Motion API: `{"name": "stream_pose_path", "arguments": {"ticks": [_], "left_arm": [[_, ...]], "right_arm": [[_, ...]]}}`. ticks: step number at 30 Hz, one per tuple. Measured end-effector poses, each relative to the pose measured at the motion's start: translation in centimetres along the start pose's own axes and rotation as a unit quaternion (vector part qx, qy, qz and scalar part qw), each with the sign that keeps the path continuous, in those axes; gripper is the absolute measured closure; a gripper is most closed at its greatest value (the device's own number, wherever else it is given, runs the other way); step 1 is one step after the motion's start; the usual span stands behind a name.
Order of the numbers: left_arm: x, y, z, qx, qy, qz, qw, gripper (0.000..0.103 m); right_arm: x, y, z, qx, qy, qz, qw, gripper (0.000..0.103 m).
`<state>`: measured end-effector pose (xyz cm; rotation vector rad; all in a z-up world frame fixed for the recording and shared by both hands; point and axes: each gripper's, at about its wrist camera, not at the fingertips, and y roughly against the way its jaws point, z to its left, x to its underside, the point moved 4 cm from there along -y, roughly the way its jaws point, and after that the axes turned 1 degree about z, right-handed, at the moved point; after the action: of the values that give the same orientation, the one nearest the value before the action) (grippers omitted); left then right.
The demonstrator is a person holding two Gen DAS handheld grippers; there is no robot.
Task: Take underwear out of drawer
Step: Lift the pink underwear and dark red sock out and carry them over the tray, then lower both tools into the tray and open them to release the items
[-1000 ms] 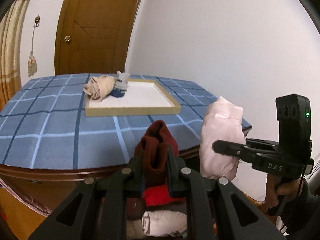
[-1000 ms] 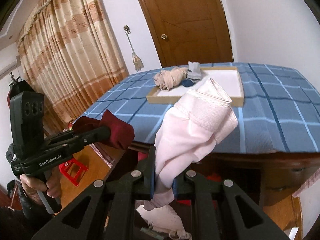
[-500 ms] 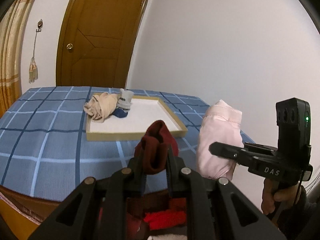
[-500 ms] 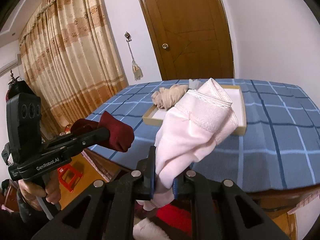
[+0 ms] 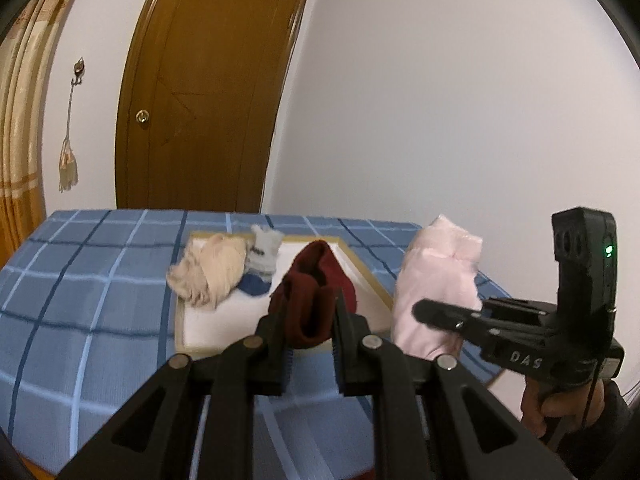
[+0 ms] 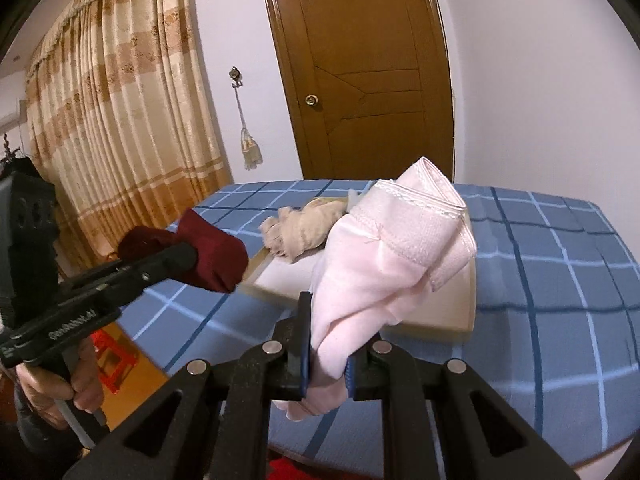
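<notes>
Underwear is up in the air on both sides: the left gripper (image 5: 310, 320) has its jaws pinched on a dark red piece (image 5: 316, 292), and the right gripper (image 6: 326, 344) has its jaws clamped on the lower end of a pale pink piece (image 6: 396, 256), so the waistband end stands up above them. Both pieces hang clear over the table (image 5: 80, 280) with its blue checked cloth, side by side, near the wooden tray (image 5: 182, 320). That tray looks like the drop spot, and here's why: a beige bundle (image 5: 210, 270) and a small grey and blue item (image 5: 264, 254) already lie in its far corner, leaving the white floor nearer the grippers free. Holding each piece by one end lets the cloth dangle loose, which should make it easy to lower and let go. No drawer shows in either view. My read: carrying stage, release into the tray next.
</notes>
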<state>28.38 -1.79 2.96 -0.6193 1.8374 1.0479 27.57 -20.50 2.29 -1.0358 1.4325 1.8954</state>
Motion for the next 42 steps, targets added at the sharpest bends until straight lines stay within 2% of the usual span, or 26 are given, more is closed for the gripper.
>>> {"name": "stream_pose_path", "arguments": {"ticks": [7,13,18,22,28,31,36,39,41,42], "left_arm": [[-1.8,-3.8,1.1,0.004,0.009,0.004,0.9999,0.09],[-2.9,-8.2,1.4,-0.007,0.006,0.021,0.9997,0.09],[-3.6,-13.0,1.6,-0.013,0.014,0.053,0.9984,0.089],[-4.1,-16.6,1.5,-0.027,0.01,0.078,0.9965,0.089],[-3.8,-21.1,2.1,-0.039,0.035,0.139,0.989,0.089],[-3.3,-22.8,2.7,-0.047,0.039,0.16,0.9852,0.089],[-2.2,-25.0,3.0,-0.057,0.039,0.188,0.9798,0.089],[-2.0,-25.1,2.7,-0.07,0.032,0.188,0.9791,0.083],[-2.2,-25.2,3.0,-0.08,0.035,0.192,0.9775,0.073],[-2.3,-25.3,3.3,-0.087,0.038,0.195,0.9763,0.061]], "right_arm": [[-2.5,-3.9,-2.2,0.018,-0.001,0.009,1.0,0.089],[-4.4,-7.5,-4.5,0.042,0.007,0.025,0.999,0.089],[-6.4,-11.4,-6.6,0.062,0.022,0.056,0.996,0.089],[-7.3,-14.5,-8.1,0.076,0.041,0.097,0.992,0.089],[-7.9,-19.5,-10.3,0.077,0.039,0.171,0.981,0.089],[-7.6,-21.5,-10.5,0.071,0.043,0.19,0.978,0.089],[-7.3,-23.7,-11.0,0.068,0.052,0.198,0.977,0.088],[-7.3,-24.3,-11.2,0.059,0.05,0.198,0.977,0.088],[-7.3,-24.5,-11.3,0.054,0.052,0.195,0.978,0.088],[-7.2,-24.5,-11.4,0.051,0.05,0.193,0.979,0.088]]}}
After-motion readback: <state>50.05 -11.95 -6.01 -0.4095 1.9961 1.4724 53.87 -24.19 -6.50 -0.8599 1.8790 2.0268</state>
